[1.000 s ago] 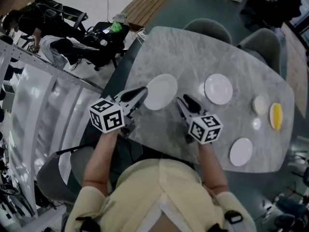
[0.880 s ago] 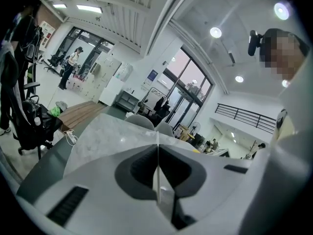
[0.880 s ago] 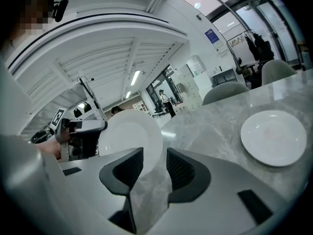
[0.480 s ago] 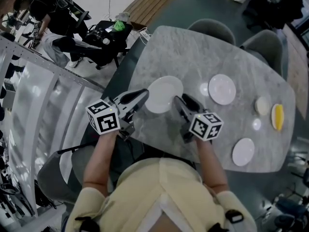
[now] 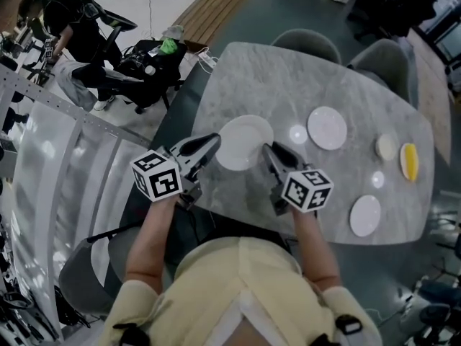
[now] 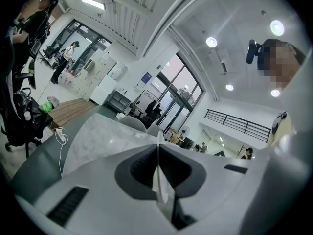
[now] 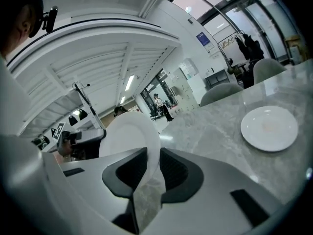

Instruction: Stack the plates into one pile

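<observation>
Head view: left tool pinching round white plate at 9 o'clock rim; right tool jaws just closing, loosely straddling 4 o'clock rim. Stacking not begun; other plates lying apart.

Seemingly an office lobby: marble table, tall glass doors, mezzanine railing.
</observation>
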Tool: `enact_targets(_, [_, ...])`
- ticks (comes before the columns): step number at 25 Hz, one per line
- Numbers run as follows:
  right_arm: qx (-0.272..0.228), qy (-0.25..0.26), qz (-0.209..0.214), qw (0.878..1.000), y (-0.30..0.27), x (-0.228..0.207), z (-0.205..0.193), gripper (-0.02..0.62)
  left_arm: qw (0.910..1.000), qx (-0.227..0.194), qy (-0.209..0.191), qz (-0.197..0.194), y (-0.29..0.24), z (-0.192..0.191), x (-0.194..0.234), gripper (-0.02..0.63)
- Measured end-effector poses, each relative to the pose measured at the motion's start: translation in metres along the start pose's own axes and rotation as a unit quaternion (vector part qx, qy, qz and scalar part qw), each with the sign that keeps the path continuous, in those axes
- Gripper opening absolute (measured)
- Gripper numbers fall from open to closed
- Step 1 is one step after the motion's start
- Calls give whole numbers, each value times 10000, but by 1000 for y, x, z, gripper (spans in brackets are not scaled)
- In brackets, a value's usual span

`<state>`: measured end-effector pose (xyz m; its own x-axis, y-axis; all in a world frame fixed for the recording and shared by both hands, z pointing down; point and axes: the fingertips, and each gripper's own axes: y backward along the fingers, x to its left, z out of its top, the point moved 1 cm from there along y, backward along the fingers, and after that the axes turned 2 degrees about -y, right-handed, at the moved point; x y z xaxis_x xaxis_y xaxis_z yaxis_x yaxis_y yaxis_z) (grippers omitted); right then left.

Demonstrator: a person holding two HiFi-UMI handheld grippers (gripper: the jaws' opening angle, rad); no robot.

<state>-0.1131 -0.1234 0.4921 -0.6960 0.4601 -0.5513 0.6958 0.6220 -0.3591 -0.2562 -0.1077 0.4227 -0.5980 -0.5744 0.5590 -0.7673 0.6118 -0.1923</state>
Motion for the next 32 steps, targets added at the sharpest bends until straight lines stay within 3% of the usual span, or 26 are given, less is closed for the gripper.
enact_targets(4, [-77,83,-401,9991,11,-1,-4,75,9998,122,-139,-40,-3,-6,5,11])
enact_targets(10, [-47,169,-1075,9941,34,-12,-8,72,9992,369,-12,-142,-26,-22,8,12])
enact_targets(16, [-124,71,-1573,9875,70,-47,6,71,9978,592,-195,-205,-74,-27,-15,12])
enact_targets(27, [-271,-316,-2058,9777,122,-132,30,66,9956,905,-187,-146,-183,-46,-37,12])
enact_targets(32, [-260,-405,-2155,9753,134,-165,40,63,9945,1019,-230,70,-226,-57,-39,15])
